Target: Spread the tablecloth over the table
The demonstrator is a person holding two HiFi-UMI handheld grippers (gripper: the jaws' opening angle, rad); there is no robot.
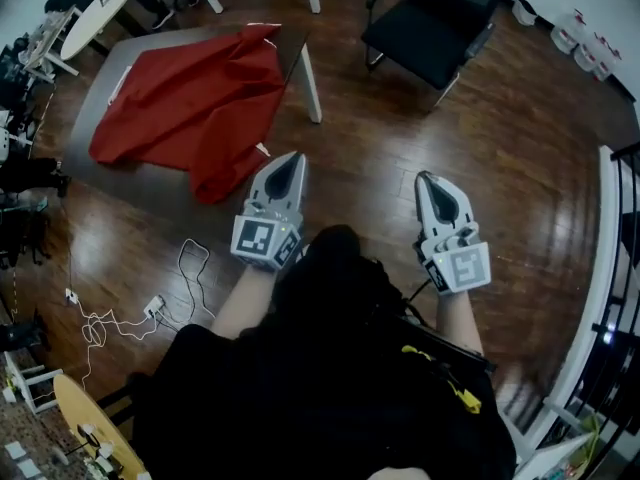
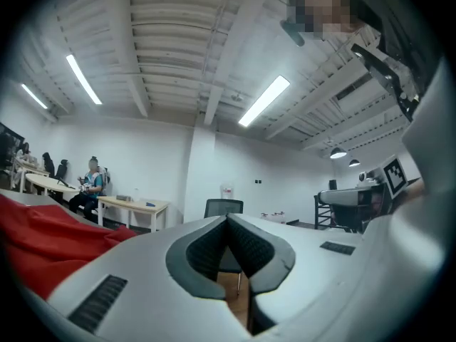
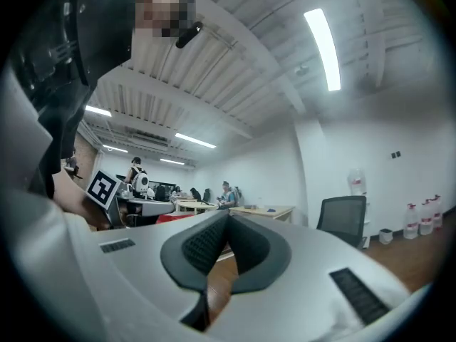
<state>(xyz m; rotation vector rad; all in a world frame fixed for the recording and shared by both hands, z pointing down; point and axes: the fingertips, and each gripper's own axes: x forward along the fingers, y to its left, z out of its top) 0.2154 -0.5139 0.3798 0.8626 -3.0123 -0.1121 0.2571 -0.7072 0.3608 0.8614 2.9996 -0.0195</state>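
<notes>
Floor cables [image 1: 120, 318]: loose white leads left of the person; judged a trip hazard near the table.
Tablecloth [image 1: 190, 103]: red, crumpled on the table, one fold drooping over the near edge.
Table [image 1: 140, 183]: grey top bare along the near left strip.
Progress: judged barely begun; gripping and spreading remain.
Left gripper [image 1: 297, 155]: jaws closed, empty, near the drooping fold, not touching.
Right gripper [image 1: 424, 176]: jaws closed, empty, over floor, well apart from the table.
Office chair [image 1: 435, 23]: black, beyond the table's right corner; may crowd that side.
</notes>
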